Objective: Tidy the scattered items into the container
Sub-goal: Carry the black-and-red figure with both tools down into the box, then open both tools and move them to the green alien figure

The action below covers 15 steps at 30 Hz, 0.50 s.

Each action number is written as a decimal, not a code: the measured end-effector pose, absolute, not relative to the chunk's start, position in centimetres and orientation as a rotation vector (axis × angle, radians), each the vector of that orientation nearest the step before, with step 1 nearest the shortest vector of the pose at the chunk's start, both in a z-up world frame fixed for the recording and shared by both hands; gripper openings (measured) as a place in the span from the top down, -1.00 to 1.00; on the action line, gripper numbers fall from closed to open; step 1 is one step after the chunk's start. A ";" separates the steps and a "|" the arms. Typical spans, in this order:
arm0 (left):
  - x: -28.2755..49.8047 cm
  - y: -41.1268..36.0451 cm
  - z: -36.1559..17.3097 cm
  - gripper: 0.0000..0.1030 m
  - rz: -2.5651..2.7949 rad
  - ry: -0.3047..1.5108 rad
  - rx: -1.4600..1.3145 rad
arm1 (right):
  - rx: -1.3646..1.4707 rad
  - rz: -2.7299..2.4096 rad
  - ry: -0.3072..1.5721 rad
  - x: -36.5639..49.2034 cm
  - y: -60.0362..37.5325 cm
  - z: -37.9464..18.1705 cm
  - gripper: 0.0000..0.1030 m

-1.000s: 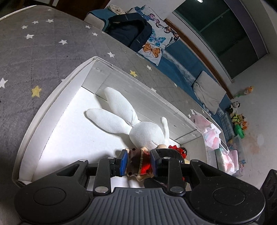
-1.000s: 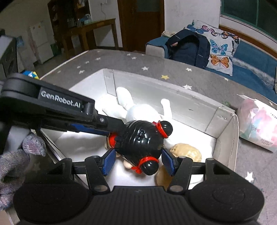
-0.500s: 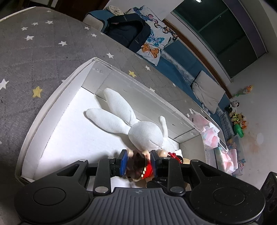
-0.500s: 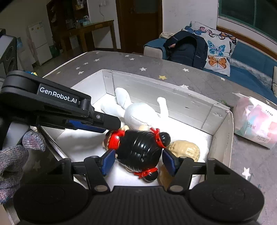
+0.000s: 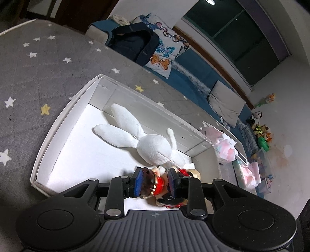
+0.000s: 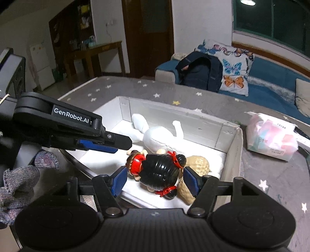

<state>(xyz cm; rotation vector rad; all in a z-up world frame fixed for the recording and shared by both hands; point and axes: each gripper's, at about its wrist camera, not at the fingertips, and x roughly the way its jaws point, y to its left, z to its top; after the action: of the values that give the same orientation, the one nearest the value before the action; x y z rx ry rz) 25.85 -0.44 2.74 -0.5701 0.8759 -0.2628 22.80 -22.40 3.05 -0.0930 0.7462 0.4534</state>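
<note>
White lettering "GenRobot.AI" marks the left claw (image 6: 108,144), jaws apart beside the doll (image 6: 158,172); the right claw (image 6: 156,181), just widened, straddles it untouched.

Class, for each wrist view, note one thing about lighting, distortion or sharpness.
Left wrist view: fisheye bends the white box's rim; a ceiling lamp glares at the top edge. Right wrist view: the doll is sharp, the room corners dim and dark.

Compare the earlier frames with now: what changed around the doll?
The right gripper has just been opening and drawn back; the doll now lies in the white box, its pads clear. The left gripper also backed off. White rabbit unchanged.
</note>
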 end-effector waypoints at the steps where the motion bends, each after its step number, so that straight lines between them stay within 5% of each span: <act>1: 25.6 -0.5 2.9 0.41 -0.267 0.872 -0.567 | -0.086 0.447 0.736 22.4 -22.5 3.2 -0.27; 15: 19.9 -1.7 4.3 0.41 -0.325 0.810 -0.512 | 0.032 0.327 0.684 15.7 -25.7 2.2 -0.26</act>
<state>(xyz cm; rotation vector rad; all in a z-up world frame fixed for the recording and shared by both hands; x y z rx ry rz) 19.86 -1.74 4.31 -0.5124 0.8098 -0.3253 15.67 -25.72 2.20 0.0321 0.6842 0.3269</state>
